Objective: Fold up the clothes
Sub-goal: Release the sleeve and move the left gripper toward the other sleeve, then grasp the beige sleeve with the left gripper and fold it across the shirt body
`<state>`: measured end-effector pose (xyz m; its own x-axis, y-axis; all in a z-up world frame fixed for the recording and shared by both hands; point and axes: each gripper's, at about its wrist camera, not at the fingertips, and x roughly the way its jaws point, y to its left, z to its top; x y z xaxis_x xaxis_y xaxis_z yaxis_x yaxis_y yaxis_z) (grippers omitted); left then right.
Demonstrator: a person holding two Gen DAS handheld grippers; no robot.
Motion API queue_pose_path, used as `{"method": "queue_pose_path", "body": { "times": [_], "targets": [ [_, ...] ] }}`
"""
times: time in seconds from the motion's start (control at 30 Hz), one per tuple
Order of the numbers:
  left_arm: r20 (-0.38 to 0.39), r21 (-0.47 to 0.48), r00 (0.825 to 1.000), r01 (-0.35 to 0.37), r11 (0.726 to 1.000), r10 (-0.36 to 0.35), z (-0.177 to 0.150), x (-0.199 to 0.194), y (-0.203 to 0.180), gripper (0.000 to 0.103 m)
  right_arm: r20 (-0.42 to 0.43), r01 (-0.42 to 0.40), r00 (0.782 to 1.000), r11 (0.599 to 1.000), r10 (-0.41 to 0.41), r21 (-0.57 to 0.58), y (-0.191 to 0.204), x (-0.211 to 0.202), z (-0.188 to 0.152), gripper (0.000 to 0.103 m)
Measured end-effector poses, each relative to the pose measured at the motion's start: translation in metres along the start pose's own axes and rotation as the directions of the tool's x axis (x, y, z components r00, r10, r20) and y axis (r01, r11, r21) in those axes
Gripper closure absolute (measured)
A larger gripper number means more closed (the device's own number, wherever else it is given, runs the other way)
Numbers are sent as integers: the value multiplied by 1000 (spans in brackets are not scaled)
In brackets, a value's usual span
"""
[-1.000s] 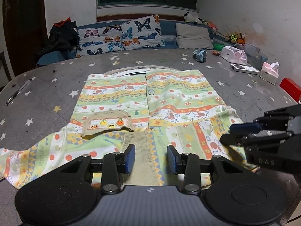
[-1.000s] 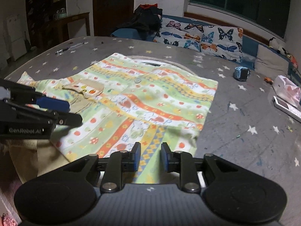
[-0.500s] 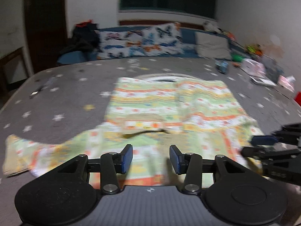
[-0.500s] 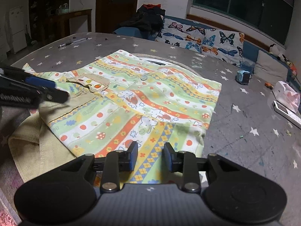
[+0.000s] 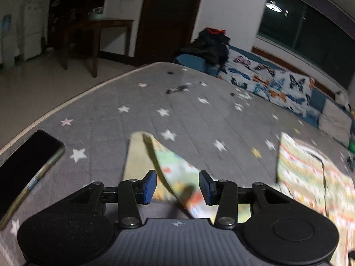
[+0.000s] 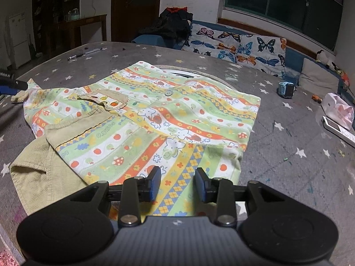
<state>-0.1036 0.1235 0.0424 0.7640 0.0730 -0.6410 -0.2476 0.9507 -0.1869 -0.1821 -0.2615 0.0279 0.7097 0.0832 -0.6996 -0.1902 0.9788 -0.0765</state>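
left gripper [image 5: 177, 185]: jaws spread, nothing between the blue pads, hovering over the sleeve [image 5: 170, 166] end of the patterned shirt [image 6: 155, 115]; that view is motion-blurred. right gripper [image 6: 177, 184]: jaws spread, empty, poised above the shirt's near hem. shirt lies flat on the grey star-print mattress [image 6: 288, 155], its beige lining [image 6: 40, 177] turned out at the near left corner. black phone [image 5: 24, 168] lies near the mattress edge, well apart from the sleeve. pen [image 6: 84, 53] lies beyond the shirt.
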Motion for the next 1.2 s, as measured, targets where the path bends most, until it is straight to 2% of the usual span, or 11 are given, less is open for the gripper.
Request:
{"method": "queue_pose_path", "body": {
  "times": [0.3,0.4,0.5,0.57,0.63,0.77,0.83,0.93,1.0,1.07,1.2],
  "targets": [
    [-39,-29,998,-46,999,45,25,33,13,61,1,-6,1000,1000,6,9,-2,0,-1,68],
    [-50,-43,998,-44,998,42,28,39,14,69,2,-7,1000,1000,7,11,-2,0,-1,68],
    [-62,-56,997,-42,998,38,31,45,16,83,2,-7,1000,1000,7,13,-2,0,-1,68],
    [-69,-65,997,-41,997,36,33,50,17,98,3,-7,1000,1000,7,14,-2,0,-1,68],
    [-77,-74,996,-39,996,34,34,54,18,102,4,-7,1000,1000,6,14,-2,0,-1,68],
    [27,-132,999,37,991,-34,41,34,28,102,5,-8,1000,1000,8,18,-3,0,-1,68],
    [103,-166,991,97,981,-80,46,16,33,102,5,-9,1000,1000,9,19,-3,0,-1,68],
    [255,-164,951,219,962,-173,47,-18,35,102,6,-10,1000,1000,10,17,-3,0,-1,68],
    [321,-77,916,277,958,-239,43,-37,27,102,6,-12,1000,1000,11,17,-3,0,-1,68],
    [335,32,887,326,945,-317,37,-53,12,102,5,-11,1000,1000,11,14,-2,0,-1,68],
    [290,254,820,431,866,-493,19,-81,-30,102,8,-8,1000,1000,8,10,-3,-3,2,68]
  ]
}}
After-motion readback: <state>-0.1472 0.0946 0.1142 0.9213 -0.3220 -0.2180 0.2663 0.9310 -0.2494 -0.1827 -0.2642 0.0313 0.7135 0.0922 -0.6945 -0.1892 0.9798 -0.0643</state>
